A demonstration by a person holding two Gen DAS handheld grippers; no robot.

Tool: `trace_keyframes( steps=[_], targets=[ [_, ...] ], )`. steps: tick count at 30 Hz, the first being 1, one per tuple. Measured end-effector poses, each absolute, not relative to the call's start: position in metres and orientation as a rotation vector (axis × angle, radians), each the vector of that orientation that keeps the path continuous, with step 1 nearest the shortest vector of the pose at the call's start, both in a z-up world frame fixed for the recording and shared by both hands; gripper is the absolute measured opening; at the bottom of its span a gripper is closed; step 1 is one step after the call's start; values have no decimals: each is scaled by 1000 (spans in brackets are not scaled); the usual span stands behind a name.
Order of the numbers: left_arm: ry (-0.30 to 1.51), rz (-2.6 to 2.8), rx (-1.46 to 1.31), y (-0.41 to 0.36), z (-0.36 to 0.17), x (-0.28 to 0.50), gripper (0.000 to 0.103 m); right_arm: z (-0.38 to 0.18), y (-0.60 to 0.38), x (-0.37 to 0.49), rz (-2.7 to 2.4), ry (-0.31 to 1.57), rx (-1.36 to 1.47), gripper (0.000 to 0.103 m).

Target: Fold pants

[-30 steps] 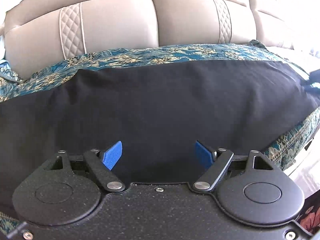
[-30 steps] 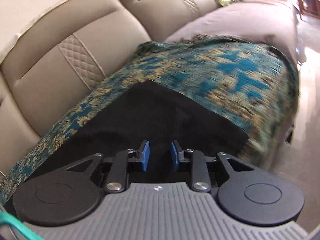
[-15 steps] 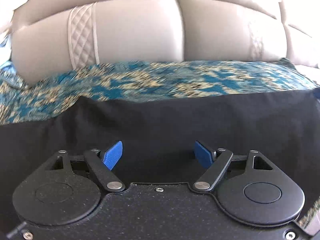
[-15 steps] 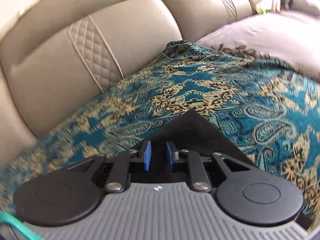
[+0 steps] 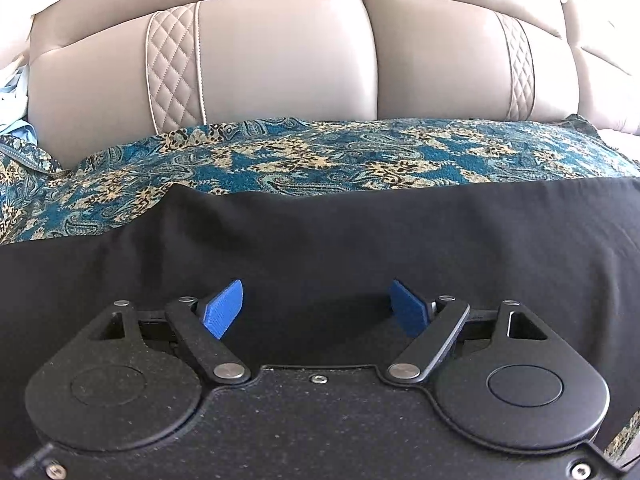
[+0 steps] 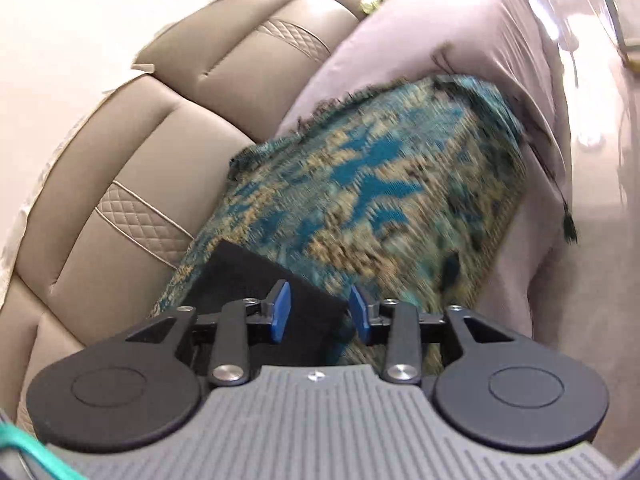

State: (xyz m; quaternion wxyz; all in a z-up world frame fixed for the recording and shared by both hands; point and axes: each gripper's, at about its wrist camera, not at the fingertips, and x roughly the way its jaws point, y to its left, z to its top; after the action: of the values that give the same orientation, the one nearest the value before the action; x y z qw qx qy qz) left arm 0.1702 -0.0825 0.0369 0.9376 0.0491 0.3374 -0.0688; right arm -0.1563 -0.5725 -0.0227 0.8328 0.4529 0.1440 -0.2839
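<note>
My left gripper (image 5: 318, 306) has its blue pads (image 5: 222, 308) spread wide and still parting a little, nothing pinched between them, pitched down over the black pants (image 5: 360, 240). My right gripper (image 6: 320, 310) is at a middling gap and opening; a corner of the pants (image 6: 256, 280) lies between and under its pads (image 6: 280, 312), but they are not pressing on it. That gripper is rolled, so the sofa leans across its view.

The pants lie flat on a teal and gold patterned throw (image 5: 320, 156) spread over the seat of a beige leather sofa (image 5: 280, 60). The left view alone shows the cloth's long far edge running straight across. The right view alone shows the throw's fringed end (image 6: 332, 100), a grey cover (image 6: 440, 32) on the next seat, and glossy floor (image 6: 600, 160) beyond.

Against a second ago, the left view has slid sideways along the backrest, the seam now sitting right of centre. The right pads were nearly together then, over much more black fabric; now only the corner remains under them.
</note>
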Motion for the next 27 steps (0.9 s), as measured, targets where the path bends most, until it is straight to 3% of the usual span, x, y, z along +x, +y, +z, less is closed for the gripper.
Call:
trace_keyframes(
  steps=[1,2,3,5,15,21,27],
  targets=[
    [690,-141,99,-82,37,171,82,-26,-572,-155,-603,317,952,46],
    [690,-140,97,-82,37,171,82,-27,-569,-153,-607,328,921,54],
    [691,-139,94,-82,37,172,83,-26,-563,-149,-608,328,875,68],
    [689,-133,92,-83,37,172,83,-22,-548,-137,-602,317,743,75],
    [676,-123,88,-85,35,171,85,-26,-471,-79,-641,457,155,68],
    [676,-124,89,-85,35,171,85,-26,-424,-60,-625,470,-201,72],
    [675,-123,88,-85,35,171,85,-25,-443,-61,-698,476,-88,74]
  ],
)
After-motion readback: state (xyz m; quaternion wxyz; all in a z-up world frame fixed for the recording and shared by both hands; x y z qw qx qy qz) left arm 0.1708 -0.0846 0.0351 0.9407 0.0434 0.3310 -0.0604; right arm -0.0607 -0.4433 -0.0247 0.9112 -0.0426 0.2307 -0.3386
